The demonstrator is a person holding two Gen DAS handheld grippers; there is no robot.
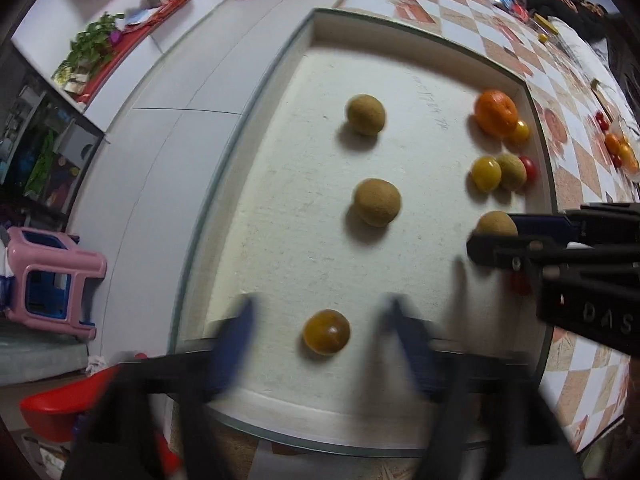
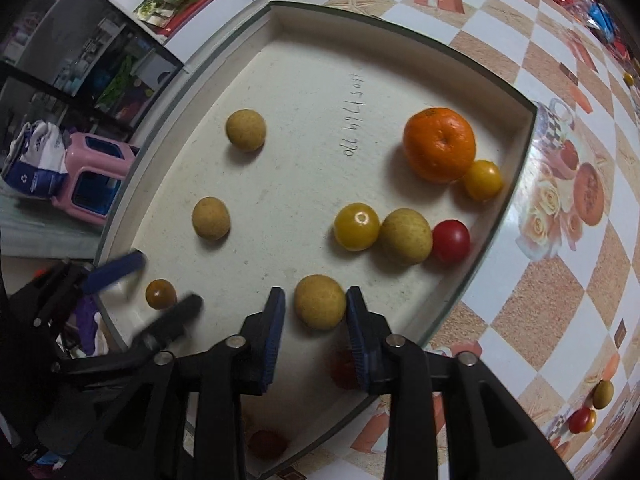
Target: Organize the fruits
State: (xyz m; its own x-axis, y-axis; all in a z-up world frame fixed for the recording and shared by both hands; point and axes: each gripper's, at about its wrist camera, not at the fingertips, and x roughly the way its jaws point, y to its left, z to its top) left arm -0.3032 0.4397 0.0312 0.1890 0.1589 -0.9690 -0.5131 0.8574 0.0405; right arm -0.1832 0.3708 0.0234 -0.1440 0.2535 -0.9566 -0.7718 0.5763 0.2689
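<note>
The left gripper (image 1: 320,344) stands released around a dark yellow tomato (image 1: 326,332) at the tray's (image 1: 256,128) near edge, while only the right wrist view shows the right gripper (image 2: 316,324) parted either side of a tan fruit (image 2: 320,307), its pads just clear.

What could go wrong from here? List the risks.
1. The brown fruit sits loose between the right gripper pads; a touch could roll it.
2. The amber tomato lies near the tray rim, between the open left gripper fingers; a nudge could knock it against the rim.
</note>
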